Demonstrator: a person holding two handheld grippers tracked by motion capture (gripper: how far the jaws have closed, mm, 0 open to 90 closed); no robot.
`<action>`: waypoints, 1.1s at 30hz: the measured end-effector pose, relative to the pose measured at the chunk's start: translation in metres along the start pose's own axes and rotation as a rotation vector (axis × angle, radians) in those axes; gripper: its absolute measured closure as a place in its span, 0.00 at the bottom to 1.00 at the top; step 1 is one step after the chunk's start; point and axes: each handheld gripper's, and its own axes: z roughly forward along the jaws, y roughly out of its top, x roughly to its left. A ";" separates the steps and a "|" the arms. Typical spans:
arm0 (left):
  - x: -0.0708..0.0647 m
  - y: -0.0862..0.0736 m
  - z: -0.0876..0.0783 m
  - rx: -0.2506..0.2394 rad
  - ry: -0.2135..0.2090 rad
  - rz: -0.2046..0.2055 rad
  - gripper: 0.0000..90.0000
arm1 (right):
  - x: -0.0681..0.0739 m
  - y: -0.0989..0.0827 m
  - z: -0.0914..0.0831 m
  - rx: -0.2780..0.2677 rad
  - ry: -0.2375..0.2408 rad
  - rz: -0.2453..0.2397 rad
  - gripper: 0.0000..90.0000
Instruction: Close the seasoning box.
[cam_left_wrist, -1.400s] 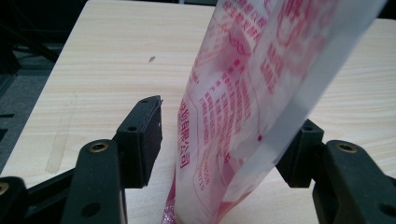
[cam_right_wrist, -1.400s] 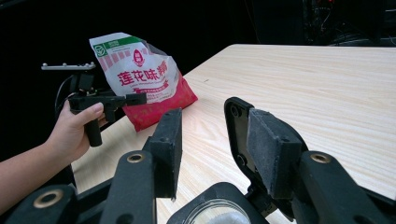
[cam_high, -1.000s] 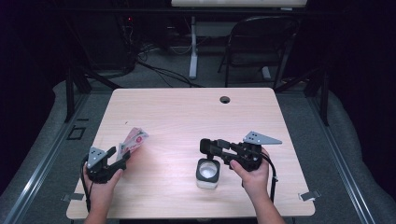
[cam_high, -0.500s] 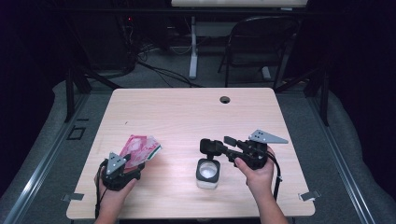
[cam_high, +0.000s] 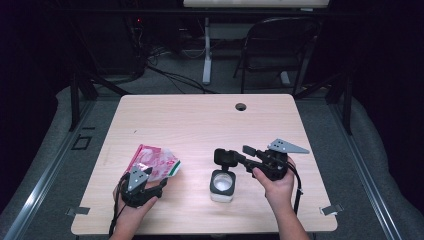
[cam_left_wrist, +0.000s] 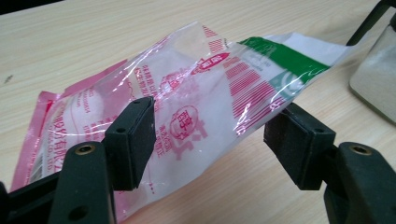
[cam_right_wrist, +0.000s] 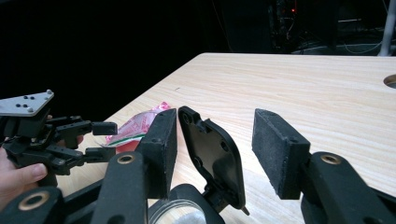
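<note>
Since the earlier frames, the left gripper (cam_high: 150, 186) has been drawn toward the near table edge, and the plastic bag (cam_high: 154, 162) has been laid flat just ahead of it.

Left gripper: jaws spread, just opened further; the bag's near edge lies between them, not visibly pressed by either pad in the left gripper view (cam_left_wrist: 210, 135).

Right gripper (cam_high: 235, 157): jaws spread, just opened; the flip lid (cam_right_wrist: 212, 151) of the jar (cam_high: 222, 185) stands between the pads, apparently untouched.

Bag (cam_left_wrist: 187, 98): clear film, pink and green print, white powder inside; on the table left of the jar, apart from it.

Risks, as judged: the slack film could be dragged or folded if it is caught by only one pad; powder could be spilled if the bag is lifted by its open end; the light jar could be tipped if its lid is knocked.

Surface: pale wood-grain table (cam_high: 200, 120), cable hole (cam_high: 241, 106) near the far edge.

Room: dark; folding chair (cam_high: 277, 45), cables and grey carpet beyond.
</note>
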 end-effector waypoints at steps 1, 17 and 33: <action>-0.001 0.000 0.000 0.001 -0.001 -0.002 0.38 | -0.001 0.000 0.000 0.001 -0.003 0.001 0.55; -0.008 -0.001 0.004 0.014 -0.029 0.003 0.38 | -0.005 -0.009 0.015 0.068 -0.009 0.002 0.59; -0.013 0.000 0.004 0.014 -0.046 0.014 0.39 | -0.003 -0.008 0.015 0.075 0.003 -0.012 0.71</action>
